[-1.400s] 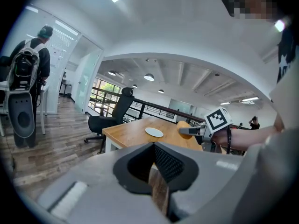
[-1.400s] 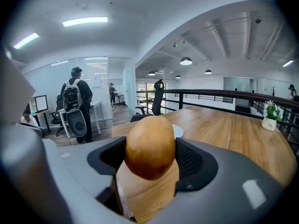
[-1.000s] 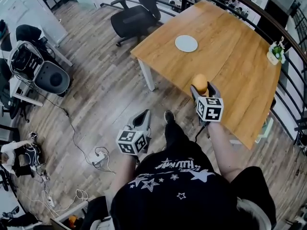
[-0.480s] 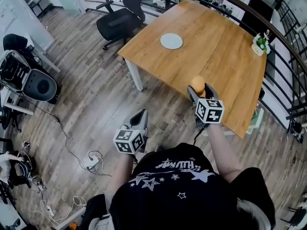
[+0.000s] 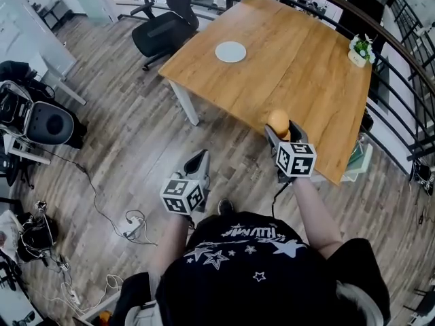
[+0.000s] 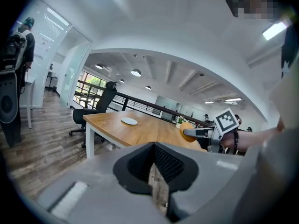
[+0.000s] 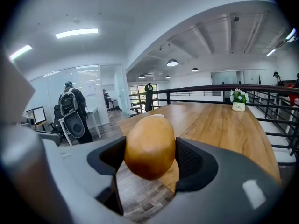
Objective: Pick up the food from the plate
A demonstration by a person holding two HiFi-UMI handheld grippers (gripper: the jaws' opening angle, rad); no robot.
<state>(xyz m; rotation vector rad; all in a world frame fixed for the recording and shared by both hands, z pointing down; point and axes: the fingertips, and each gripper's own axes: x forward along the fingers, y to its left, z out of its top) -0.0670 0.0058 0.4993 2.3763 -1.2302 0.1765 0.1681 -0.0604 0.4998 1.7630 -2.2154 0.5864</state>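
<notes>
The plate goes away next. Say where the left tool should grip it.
Probably the plate's rim, on the side nearest the table edge by the chair. It lies flat, round and low, so only the rim offers a hold; come in low with one jaw over it.

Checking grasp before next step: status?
Right gripper shut on food, near table edge. Left gripper shut, empty. Plate bare, far end. Nothing in the way.
</notes>
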